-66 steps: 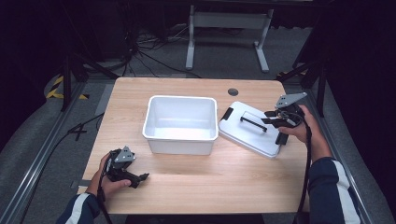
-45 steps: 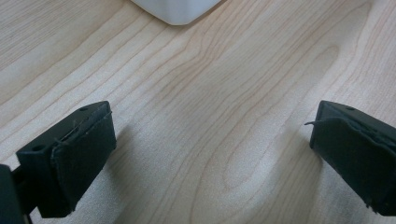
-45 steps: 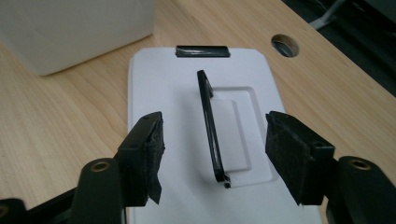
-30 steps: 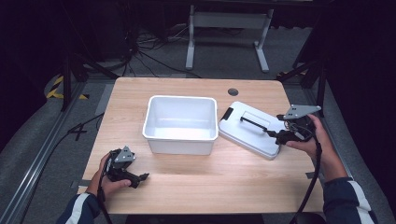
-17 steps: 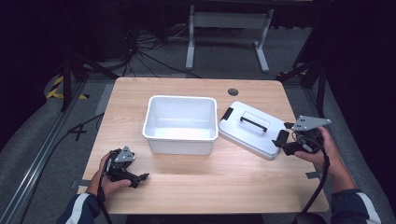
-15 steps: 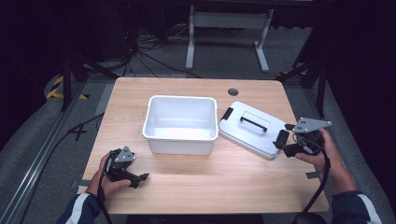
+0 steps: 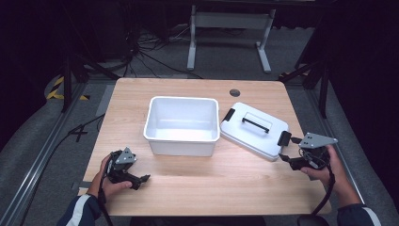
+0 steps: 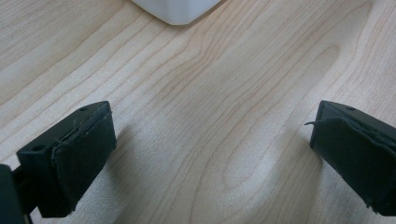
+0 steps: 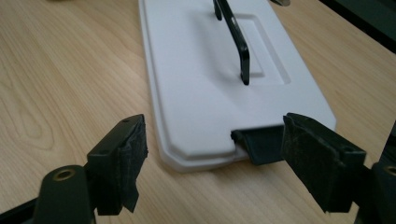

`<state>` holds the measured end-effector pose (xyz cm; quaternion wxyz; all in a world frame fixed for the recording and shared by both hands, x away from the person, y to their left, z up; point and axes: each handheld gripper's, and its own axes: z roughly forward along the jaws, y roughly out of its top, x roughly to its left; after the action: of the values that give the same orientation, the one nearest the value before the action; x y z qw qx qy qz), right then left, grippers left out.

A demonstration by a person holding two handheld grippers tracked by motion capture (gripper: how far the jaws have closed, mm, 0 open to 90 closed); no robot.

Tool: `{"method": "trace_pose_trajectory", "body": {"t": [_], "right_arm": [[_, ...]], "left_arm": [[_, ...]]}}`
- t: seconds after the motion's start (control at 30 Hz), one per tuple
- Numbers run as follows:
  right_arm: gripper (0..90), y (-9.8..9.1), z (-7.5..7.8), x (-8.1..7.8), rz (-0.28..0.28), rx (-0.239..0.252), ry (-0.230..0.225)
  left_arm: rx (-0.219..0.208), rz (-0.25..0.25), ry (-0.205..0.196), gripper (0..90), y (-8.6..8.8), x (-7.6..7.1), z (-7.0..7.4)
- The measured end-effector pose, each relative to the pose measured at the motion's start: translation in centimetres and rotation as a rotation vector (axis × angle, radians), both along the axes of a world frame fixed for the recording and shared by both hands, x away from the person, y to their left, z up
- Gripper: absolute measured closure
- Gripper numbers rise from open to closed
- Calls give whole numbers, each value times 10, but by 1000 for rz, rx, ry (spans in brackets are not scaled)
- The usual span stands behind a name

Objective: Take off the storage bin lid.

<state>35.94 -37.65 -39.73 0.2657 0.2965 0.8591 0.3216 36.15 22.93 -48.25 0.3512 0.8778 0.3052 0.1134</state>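
An empty white bin [image 7: 182, 123] stands in the middle of the wooden table [image 7: 207, 183]. Its white lid [image 7: 254, 131], with a black handle [image 7: 256, 124] and black end clips, lies flat to the bin's right. My right gripper [image 7: 285, 159] rests open at the table's right edge, just short of the lid's near end. In the right gripper view the lid [image 9: 219, 74] and its clip [image 9: 259, 142] lie ahead of the spread jaws. My left gripper [image 7: 142, 179] sits open on the table at the front left, holding nothing. A corner of the bin [image 8: 176, 9] lies ahead of the left gripper [image 8: 210, 158].
A round cable hole [image 7: 234, 92] sits in the tabletop near its far edge. Beyond the table stand a white metal frame [image 7: 229, 28] and loose cables [image 7: 141, 52] on the grey floor. Bare wood stretches along the front of the table.
My right gripper has drawn back from over the lid's right end toward the front right of the table. The lid, the bin and the left gripper have stayed put.
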Motion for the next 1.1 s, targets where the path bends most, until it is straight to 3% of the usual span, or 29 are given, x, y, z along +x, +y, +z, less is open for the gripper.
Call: {"method": "trace_pose_trajectory", "body": {"t": [0.2,0.57,0.77,1.1], "right_arm": [[229,-6,-19,-5,-13,-7,26],[226,-15,-61,-14,-43,49,116],[214,-24,-70,-19,-82,173,141],[187,-25,-70,-21,-122,180,156]], "left_arm": [[-5,5,-6,7,0,0,-1],[3,0,-2,7,0,0,0],[-6,6,-4,6,0,0,-1],[-1,-7,-4,4,0,1,0]]}}
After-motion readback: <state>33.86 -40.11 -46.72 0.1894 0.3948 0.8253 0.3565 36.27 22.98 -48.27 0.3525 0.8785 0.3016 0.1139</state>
